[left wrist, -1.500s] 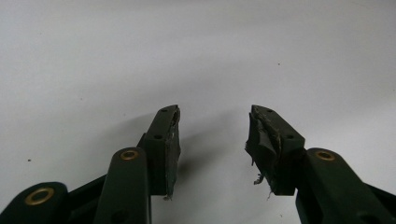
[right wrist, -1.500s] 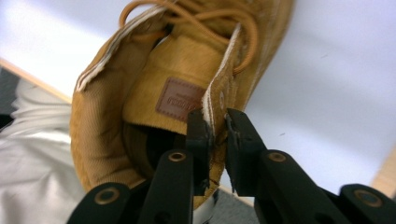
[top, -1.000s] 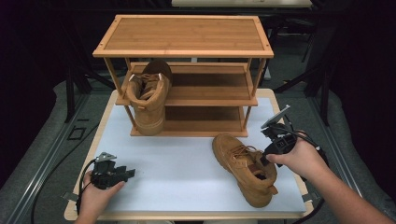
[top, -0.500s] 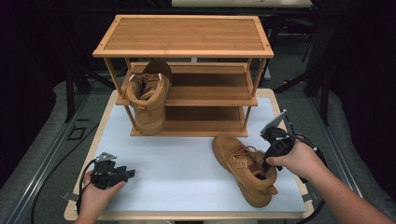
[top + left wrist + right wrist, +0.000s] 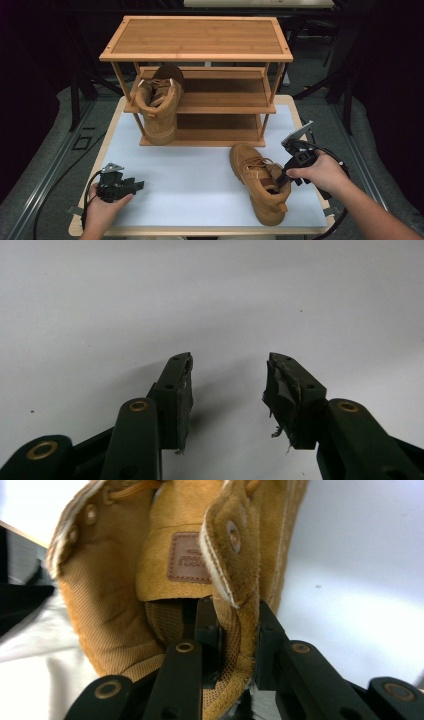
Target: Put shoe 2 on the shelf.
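the right gripper (image 5: pixel 283 181) sits at the collar of a tan suede boot (image 5: pixel 260 181) that lies on the white surface (image 5: pixel 200 170), toe pointing toward the wooden shoe rack (image 5: pixel 200 75), near the surface's right front corner. in the right gripper view its jaws have just been closing and now stand one inside the boot's opening and one outside, with the padded collar wall (image 5: pixel 239 645) pinched between them; the pads look pressed against the suede. a second matching boot (image 5: pixel 159 107) stands at the left end of the rack, heel down and leaning against the middle shelf's edge, well apart from the first. the left gripper (image 5: pixel 134 186) rests low over the front left of the surface in the person's left hand (image 5: pixel 102 212); in the left gripper view its jaws stand wide apart, with bare white surface between them.
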Motion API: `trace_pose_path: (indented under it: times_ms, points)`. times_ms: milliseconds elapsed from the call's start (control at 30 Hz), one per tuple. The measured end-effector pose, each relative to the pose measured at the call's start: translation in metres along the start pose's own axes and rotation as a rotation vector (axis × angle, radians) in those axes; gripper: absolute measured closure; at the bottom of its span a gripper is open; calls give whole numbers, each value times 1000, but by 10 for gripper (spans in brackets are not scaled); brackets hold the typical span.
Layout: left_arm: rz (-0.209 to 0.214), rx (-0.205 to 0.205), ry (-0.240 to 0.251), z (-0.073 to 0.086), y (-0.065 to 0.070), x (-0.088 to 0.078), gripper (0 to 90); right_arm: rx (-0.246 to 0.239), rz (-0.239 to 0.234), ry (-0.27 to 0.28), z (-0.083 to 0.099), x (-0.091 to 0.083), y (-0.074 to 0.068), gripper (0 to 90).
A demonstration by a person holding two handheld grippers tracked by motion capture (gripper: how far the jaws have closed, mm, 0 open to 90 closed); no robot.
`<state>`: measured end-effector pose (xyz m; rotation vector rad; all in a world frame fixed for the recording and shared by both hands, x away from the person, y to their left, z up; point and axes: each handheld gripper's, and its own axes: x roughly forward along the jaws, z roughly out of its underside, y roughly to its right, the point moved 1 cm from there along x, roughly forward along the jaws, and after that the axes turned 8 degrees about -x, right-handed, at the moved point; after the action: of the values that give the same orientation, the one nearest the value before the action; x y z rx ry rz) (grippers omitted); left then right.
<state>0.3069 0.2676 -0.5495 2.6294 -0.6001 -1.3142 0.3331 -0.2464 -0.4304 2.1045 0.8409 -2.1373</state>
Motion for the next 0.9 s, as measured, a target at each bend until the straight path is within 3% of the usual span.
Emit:
trace_pose_path:
  times_ms: [33,133,267,333,567,900]
  points:
    - [0,-1,-1,0,0,0,532,8,-13,8,0,0,-1,784]
    - [-1,-1,-3,0,-1,0,532,71,-138,40,0,-3,-2,786]
    - [1,-3,-1,0,-1,0,532,140,-255,87,1,-10,-1,788]
    - [1,-5,0,0,-1,0,532,143,-301,117,2,-15,0,789]
    - [-1,-10,10,-1,-3,-2,532,140,-372,201,6,-42,-15,795]
    - [3,-19,9,-1,-3,-2,532,20,-414,327,8,-97,-52,796]
